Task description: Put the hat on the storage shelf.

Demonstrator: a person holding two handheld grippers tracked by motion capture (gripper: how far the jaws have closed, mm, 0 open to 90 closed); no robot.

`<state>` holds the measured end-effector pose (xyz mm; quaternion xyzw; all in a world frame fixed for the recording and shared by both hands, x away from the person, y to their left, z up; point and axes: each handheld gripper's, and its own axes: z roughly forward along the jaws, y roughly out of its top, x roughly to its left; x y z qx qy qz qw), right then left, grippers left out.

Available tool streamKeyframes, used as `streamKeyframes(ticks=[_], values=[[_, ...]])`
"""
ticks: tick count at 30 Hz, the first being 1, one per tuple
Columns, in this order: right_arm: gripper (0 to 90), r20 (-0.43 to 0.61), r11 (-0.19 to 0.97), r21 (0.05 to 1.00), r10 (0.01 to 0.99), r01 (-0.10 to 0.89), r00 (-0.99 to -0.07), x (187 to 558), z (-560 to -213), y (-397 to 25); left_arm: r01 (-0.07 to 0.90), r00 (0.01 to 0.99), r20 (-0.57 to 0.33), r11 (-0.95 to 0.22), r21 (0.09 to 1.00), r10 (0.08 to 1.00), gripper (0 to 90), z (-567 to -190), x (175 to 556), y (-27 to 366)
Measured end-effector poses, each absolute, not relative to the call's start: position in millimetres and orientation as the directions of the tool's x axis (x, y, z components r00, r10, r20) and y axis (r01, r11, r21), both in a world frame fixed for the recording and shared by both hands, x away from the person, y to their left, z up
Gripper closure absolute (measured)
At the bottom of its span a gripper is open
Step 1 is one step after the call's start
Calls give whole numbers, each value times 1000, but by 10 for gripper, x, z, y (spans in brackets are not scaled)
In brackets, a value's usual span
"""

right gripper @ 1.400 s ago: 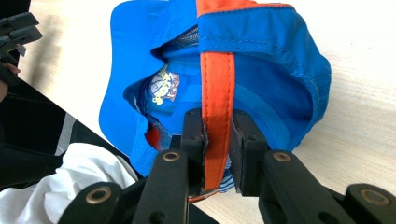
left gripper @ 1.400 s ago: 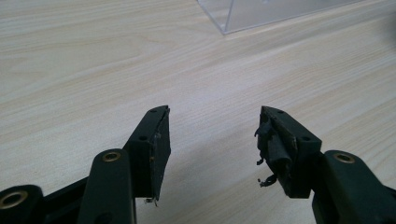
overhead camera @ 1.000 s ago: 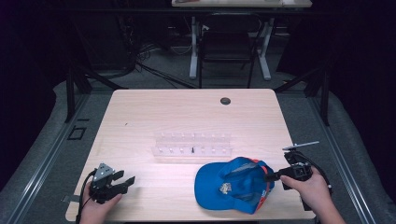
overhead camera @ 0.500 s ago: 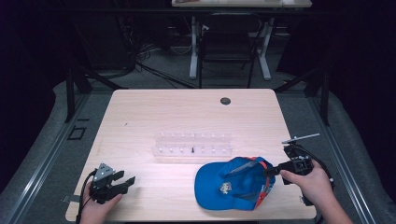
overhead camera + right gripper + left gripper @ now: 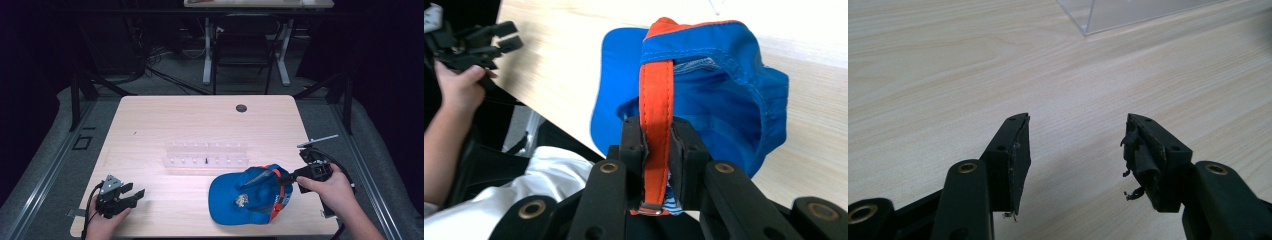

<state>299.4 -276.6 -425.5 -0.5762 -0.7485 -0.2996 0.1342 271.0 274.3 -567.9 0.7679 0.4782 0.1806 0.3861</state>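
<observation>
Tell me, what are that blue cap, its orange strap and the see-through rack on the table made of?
The blue cap looks like woven cloth, matte, with stitched seams and soft folds. Its orange strap, pinched in the right gripper, seems fabric too, with a small metal-looking end piece. The see-through rack appears to be clear, glossy plastic, perhaps acrylic. The table shows pale wood grain, possibly laminate.

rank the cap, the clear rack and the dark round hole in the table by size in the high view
1. cap and clear rack: about alike in spread, and the cap lies nearer the camera, so no firm order.
2. dark round hole: clearly smallest.
</observation>
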Motion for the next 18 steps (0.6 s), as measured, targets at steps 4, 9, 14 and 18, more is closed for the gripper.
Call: streamKeyframes(ticks=[4, 9, 14, 18], values=[[781, 575, 144, 299, 762, 943, -299, 3005, -4186, -2732, 594, 478, -92, -244, 766, 874, 441, -5679, 2710, 2743], [780, 614, 139, 319, 723, 938, -316, 3031, -4041, -2666, 599, 484, -89, -255, 759, 871, 442, -5672, 2708, 2740], [781, 637, 139, 325, 699, 935, -325, 3052, -3947, -2607, 598, 483, -88, -255, 760, 871, 441, -5673, 2707, 2736], [780, 670, 132, 329, 665, 935, -330, 3079, -3878, -2565, 597, 483, -88, -254, 761, 871, 442, -5674, 2705, 2734]])
